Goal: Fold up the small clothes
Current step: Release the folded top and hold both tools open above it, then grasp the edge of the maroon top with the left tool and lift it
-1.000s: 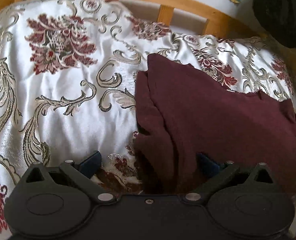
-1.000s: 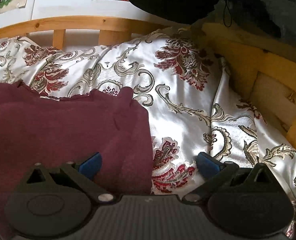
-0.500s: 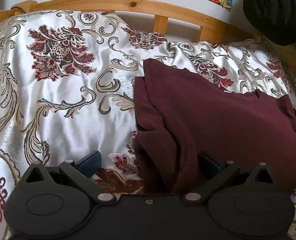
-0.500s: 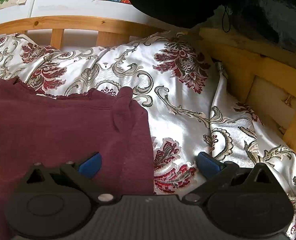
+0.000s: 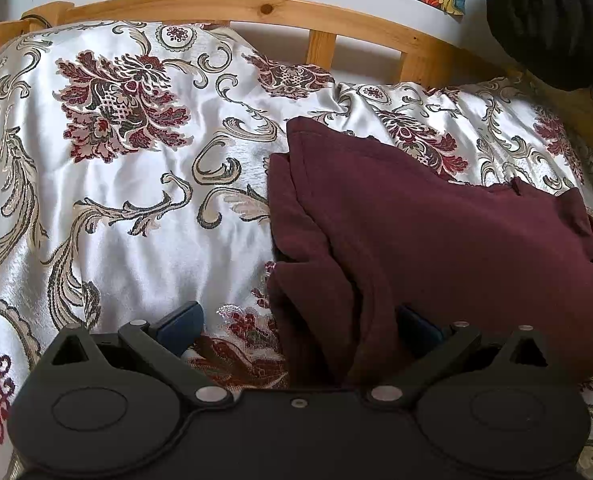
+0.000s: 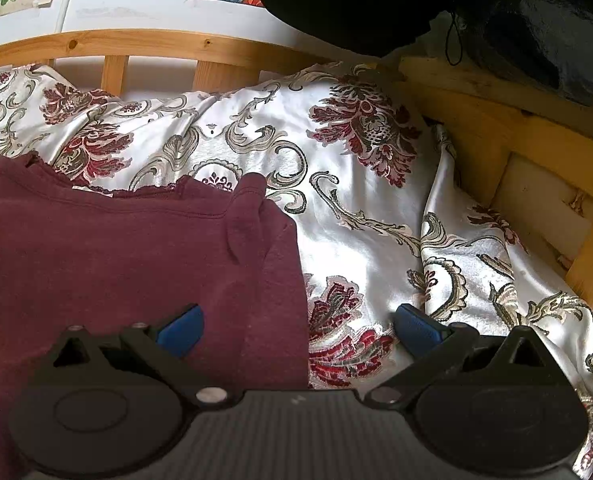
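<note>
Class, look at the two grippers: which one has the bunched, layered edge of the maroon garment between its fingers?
The left gripper: the maroon garment bunches in folds between its open fingers. The right gripper straddles a flat edge.

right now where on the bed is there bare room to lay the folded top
Bare bedspread lies left of the maroon top, up to the wooden rail. A second patch lies right of the top, before the bed frame. The middle is crowded.

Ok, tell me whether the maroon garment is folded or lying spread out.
Partly folded. The maroon garment has its left side doubled inward in overlapping layers on the bedspread, while the rest lies flat. How many folds it has, I cannot tell.
</note>
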Demonstrator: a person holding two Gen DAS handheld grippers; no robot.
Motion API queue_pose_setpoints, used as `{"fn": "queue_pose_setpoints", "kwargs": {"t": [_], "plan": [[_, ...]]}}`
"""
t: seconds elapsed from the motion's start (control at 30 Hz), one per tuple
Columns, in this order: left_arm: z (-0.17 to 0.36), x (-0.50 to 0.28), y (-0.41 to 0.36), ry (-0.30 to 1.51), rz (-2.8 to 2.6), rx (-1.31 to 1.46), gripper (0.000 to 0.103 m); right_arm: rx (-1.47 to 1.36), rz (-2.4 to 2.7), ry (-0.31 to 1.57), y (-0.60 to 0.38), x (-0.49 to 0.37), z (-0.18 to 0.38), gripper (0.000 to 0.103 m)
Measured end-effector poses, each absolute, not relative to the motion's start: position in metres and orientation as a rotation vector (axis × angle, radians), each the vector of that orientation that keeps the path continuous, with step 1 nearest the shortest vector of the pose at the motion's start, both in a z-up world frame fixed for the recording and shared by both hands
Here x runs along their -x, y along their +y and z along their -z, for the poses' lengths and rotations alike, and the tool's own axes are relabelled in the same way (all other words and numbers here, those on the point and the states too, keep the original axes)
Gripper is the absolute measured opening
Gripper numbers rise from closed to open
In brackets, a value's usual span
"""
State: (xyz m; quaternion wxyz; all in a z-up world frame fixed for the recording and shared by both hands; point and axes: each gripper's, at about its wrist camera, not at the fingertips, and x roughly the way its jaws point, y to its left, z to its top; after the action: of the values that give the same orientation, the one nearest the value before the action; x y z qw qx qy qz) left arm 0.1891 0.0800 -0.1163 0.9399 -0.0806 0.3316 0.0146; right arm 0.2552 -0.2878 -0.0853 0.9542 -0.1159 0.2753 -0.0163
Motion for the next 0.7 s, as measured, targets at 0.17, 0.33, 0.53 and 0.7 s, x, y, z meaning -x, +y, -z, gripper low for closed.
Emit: {"fn": "queue_pose_setpoints", "kwargs": {"t": [0.17,0.33,0.53,0.7], "plan": [[0.116,-0.189,0.079,0.676,-0.03,0.165,0.102,0.252,0.117,0.521,-0.282,-0.25,0.065,0.103],[0.108,-0.186,0.083,0.673,-0.01,0.162,0.102,0.245,0.068,0.438,-0.275,-0.235,0.05,0.103],[0.091,-0.192,0.088,0.612,0.059,0.141,0.102,0.243,0.012,0.475,-0.265,-0.239,0.054,0.103],[0.087,-0.212,0.085,0.661,0.146,0.126,0.077,0.23,0.011,0.51,-0.263,-0.238,0.057,0.103]]}}
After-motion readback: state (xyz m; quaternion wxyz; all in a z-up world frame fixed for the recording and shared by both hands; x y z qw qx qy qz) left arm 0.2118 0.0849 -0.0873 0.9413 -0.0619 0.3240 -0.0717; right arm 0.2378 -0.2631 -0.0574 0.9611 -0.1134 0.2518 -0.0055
